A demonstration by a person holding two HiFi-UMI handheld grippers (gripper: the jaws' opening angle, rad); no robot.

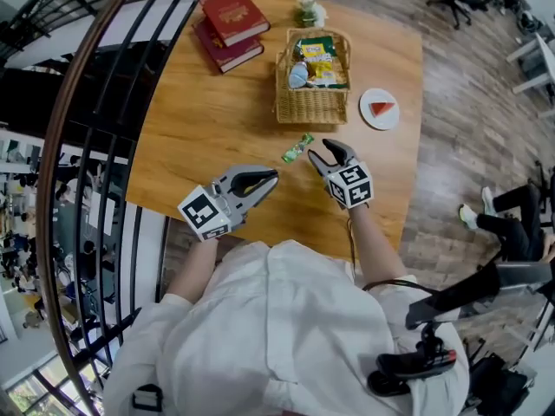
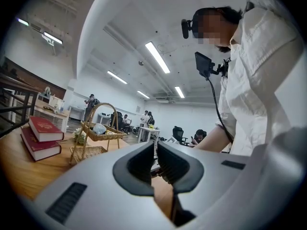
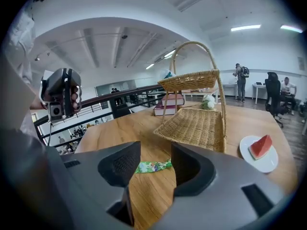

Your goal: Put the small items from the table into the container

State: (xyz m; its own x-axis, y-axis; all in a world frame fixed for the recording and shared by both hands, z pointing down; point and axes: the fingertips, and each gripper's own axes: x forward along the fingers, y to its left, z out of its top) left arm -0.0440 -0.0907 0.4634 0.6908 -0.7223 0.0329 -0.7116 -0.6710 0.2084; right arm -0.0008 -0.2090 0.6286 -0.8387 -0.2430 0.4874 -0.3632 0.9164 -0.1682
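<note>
A small green wrapped candy (image 1: 297,148) lies on the wooden table (image 1: 204,120), just in front of the wicker basket (image 1: 310,104). The basket holds several small packets. My right gripper (image 1: 323,156) hangs close beside the candy on its right, tilted down, jaws open and empty. In the right gripper view the candy (image 3: 152,166) lies on the table just beyond the gap of the right gripper (image 3: 156,166), with the basket (image 3: 194,126) behind it. My left gripper (image 1: 270,178) is held level near the table's front edge; its jaws stand together with nothing between them (image 2: 156,153).
Two red books (image 1: 230,24) are stacked at the table's far left. A white plate with a watermelon slice (image 1: 379,108) sits right of the basket. A small white flower ornament (image 1: 309,11) stands behind the basket. A black railing (image 1: 95,146) borders the table's left side.
</note>
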